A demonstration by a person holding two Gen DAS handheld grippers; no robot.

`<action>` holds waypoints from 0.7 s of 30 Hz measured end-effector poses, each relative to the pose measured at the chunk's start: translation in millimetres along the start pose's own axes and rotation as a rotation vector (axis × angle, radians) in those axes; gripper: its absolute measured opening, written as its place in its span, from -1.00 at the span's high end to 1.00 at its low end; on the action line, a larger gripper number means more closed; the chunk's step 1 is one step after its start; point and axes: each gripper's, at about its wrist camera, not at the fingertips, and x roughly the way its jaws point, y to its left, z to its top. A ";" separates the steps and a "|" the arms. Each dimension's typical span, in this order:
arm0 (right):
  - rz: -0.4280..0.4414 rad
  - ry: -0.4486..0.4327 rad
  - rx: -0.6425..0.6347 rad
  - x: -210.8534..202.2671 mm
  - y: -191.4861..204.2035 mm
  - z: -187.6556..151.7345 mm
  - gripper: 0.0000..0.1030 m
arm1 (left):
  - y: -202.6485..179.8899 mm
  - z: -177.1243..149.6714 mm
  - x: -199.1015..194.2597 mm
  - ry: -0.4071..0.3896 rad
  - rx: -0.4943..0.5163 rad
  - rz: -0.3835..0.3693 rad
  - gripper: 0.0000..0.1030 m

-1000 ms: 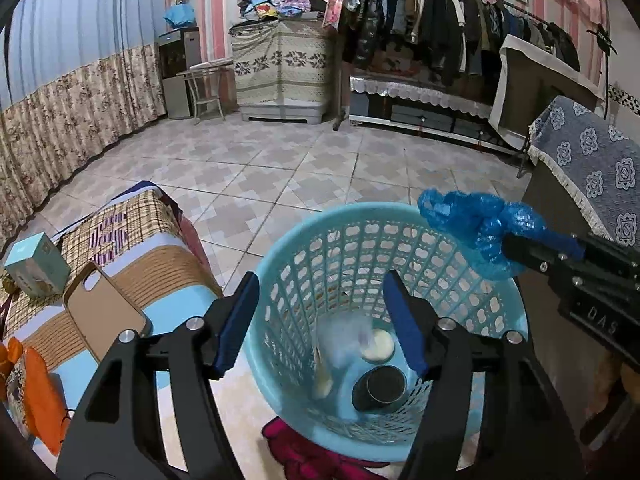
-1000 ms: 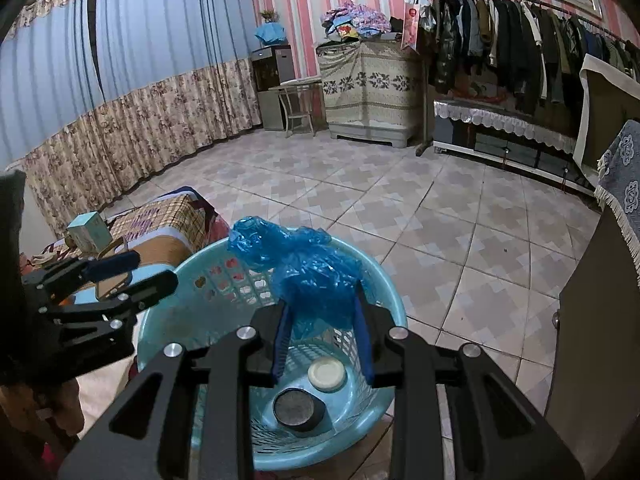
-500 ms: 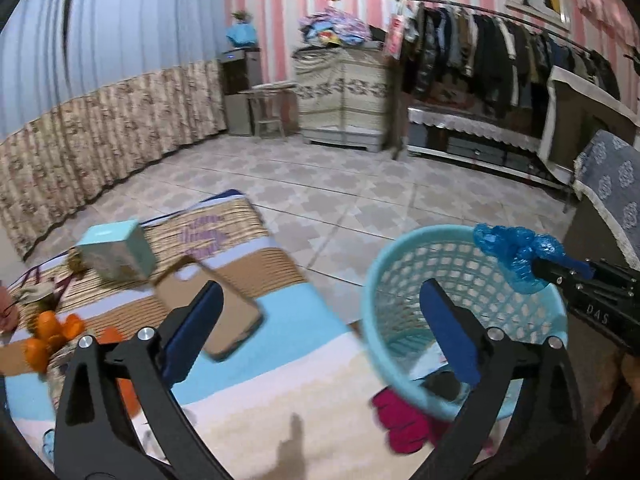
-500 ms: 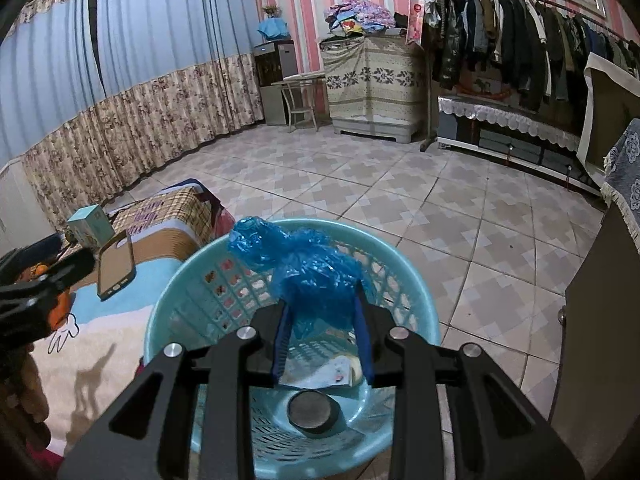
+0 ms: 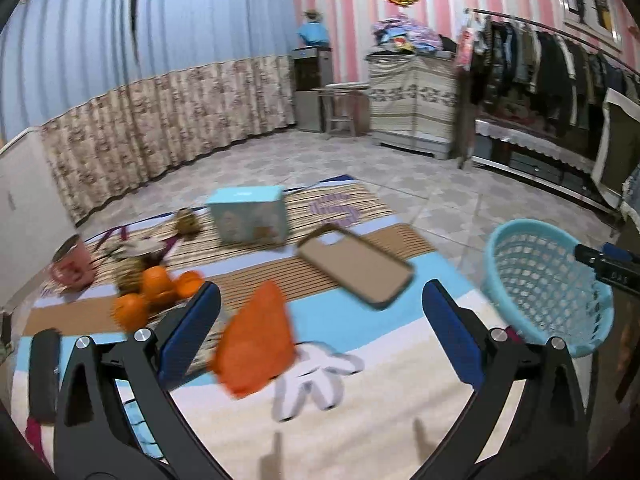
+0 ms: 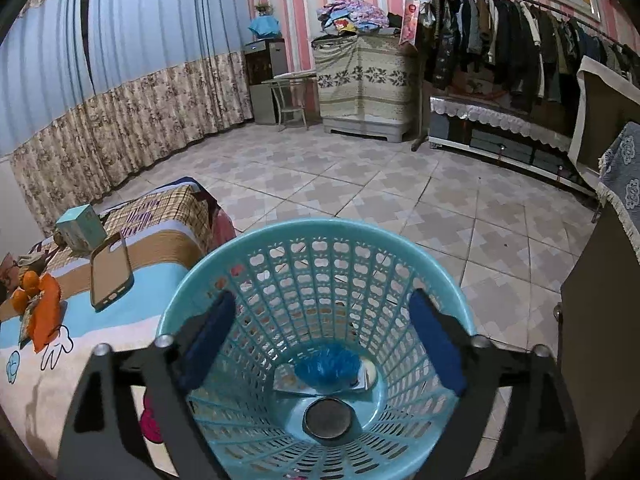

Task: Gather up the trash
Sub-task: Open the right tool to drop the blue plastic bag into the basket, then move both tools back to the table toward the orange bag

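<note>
bag [image 6: 326, 366] in basket [image 6: 440, 268] | right jaws just opened, empty | left jaws wide, empty

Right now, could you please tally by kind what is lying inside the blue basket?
Crumpled blue plastic bag: 1
Round dark metal lid or can: 1
Flat paper wrapper under the bag: 1
Small white round piece, mostly hidden: 1
Total in the basket: 4 that can be made out

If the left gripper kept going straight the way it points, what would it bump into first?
Probably the orange wrapper lying on the blanket, just ahead between the open left gripper's fingers; the phone case lies further on. Depth is hard to judge.
</note>
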 end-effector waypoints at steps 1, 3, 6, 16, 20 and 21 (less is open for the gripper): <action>-0.002 0.002 -0.002 -0.4 4.1 -0.6 -0.73 | 8.3 -4.3 -2.3 0.001 -0.004 0.010 -0.89; 0.005 0.011 -0.008 -0.3 14.8 -2.6 -0.76 | 28.1 -10.8 -6.9 0.005 -0.015 0.039 -0.89; 0.013 0.015 -0.031 -0.8 37.5 -5.9 -0.83 | 55.4 -20.8 -14.8 0.007 -0.034 0.077 -0.89; 0.123 0.010 -0.198 -9.4 143.7 -12.6 -0.88 | 127.0 -40.2 -22.0 0.022 -0.040 0.204 -0.89; 0.180 0.009 -0.250 -12.5 185.4 -14.7 -0.88 | 150.5 -43.5 -22.3 0.020 -0.054 0.236 -0.89; 0.186 0.007 -0.262 -13.0 193.3 -15.1 -0.88 | 154.6 -44.0 -22.7 0.020 -0.059 0.240 -0.89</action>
